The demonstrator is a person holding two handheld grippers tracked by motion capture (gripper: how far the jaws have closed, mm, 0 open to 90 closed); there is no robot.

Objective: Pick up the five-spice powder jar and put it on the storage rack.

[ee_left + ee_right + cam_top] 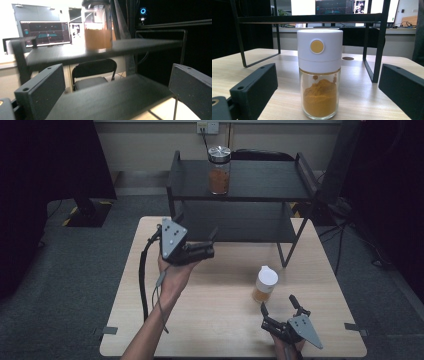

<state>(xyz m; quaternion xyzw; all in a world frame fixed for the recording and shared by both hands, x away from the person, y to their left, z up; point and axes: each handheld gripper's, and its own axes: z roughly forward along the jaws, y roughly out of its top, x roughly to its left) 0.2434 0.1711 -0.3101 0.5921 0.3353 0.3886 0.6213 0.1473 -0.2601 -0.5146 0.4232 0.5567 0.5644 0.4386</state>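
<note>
One jar (219, 169) already stands on the far rack's (260, 180) top shelf. The shaker (264, 283) waits on the table (210, 320), near right. The right gripper (281, 309), jaws apart, faces it without touching; the left gripper (210, 242), also apart and empty, hovers by the rack.

— You're working over a pale wooden table (220, 320) standing on grey carpet (65, 285), with strips of grey tape at the table's near corners.

— And behind your table?

— You've got a beige wall (150, 145) with a white power socket (207, 127), a cable running down from it. A black folding chair (93, 73) sits beyond the table. Dark curtains (45, 160) flank you left and right, and lit computer monitors (45, 32) glow on a desk further back.
</note>
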